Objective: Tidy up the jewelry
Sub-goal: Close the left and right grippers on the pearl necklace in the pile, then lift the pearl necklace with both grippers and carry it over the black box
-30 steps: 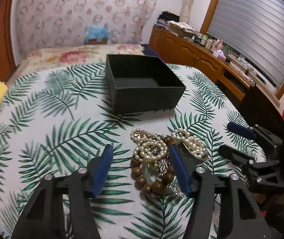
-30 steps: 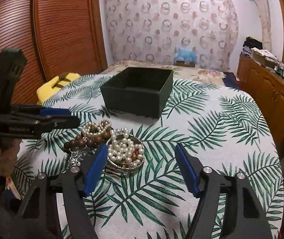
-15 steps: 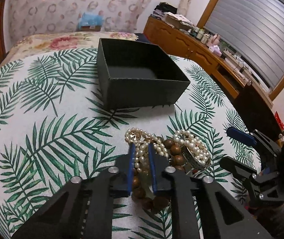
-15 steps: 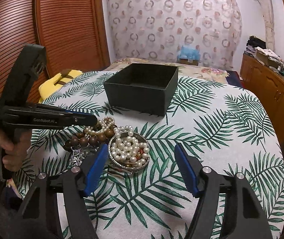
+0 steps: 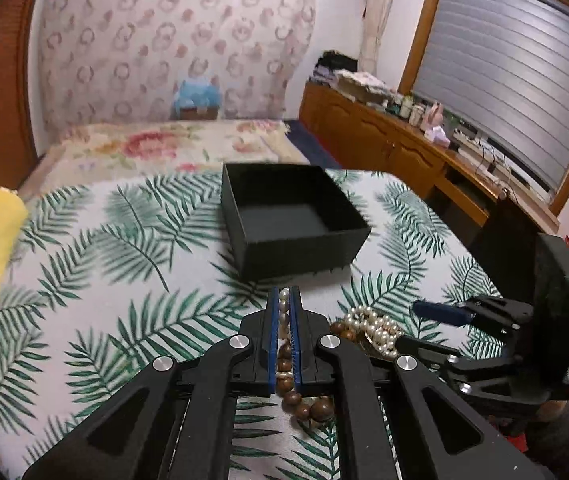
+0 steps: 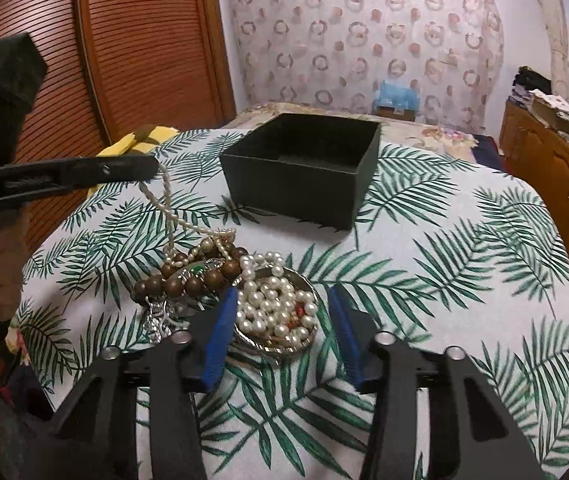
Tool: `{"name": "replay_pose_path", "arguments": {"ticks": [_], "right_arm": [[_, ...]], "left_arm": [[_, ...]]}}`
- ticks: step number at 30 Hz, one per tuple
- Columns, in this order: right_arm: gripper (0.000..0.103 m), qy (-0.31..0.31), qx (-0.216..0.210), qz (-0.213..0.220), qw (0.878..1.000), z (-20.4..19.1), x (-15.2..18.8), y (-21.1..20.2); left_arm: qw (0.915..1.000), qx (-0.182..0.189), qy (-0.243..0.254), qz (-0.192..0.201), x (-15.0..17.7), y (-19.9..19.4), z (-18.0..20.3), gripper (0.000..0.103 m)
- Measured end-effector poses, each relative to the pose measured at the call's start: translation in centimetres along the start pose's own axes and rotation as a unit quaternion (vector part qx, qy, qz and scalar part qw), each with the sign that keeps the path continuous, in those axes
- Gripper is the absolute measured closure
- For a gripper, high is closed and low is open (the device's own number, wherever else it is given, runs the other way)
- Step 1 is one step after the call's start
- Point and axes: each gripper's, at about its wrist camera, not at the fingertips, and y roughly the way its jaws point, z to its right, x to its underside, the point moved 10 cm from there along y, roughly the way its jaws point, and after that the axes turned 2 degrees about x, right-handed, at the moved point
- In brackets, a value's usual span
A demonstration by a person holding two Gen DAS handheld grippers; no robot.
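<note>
Pearls are pinched in my left gripper (image 5: 284,320), its jaws clamping the pearl strand (image 6: 166,208) near the black box (image 6: 304,168); my right gripper (image 6: 280,320) jaws are closing around the pearl dish (image 6: 280,312) to steady it.

This is a bedroom in a home. A bed (image 5: 156,148) with a floral cover lies beyond the table (image 5: 96,264) and its palm-leaf cloth, under a patterned curtain (image 6: 364,36). Wooden cabinets (image 5: 396,152) cluttered with bottles and folded cloth run below a shuttered window (image 5: 504,80), and a slatted wardrobe door (image 6: 144,40) stands nearby.
</note>
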Motion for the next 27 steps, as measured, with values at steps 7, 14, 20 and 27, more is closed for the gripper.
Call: {"name": "replay_pose_path", "arguments": {"ticks": [7,14,20,27], "right_arm": [[0.069,-0.015,-0.026,-0.017,0.999,-1.1,-1.6,1.6],[0.069,0.018,-0.048,-0.046,0.998,-0.3,-2.2,3.7],[0.069,0.065,-0.082,-0.084,0.991,0.4,-1.8,5.2],[0.078,0.064,-0.093,-0.093,0.989,0.3,-1.9,4.7]], "left_arm": [[0.9997,-0.007,0.004,0.023,-0.7,-1.7,0.2,0.098],[0.9997,-0.004,0.002,0.024,-0.3,-2.1,0.3,0.098],[0.9998,-0.001,-0.001,0.021,0.0,-1.9,0.5,0.098],[0.9998,-0.001,-0.001,0.021,0.0,-2.0,0.5,0.099]]}}
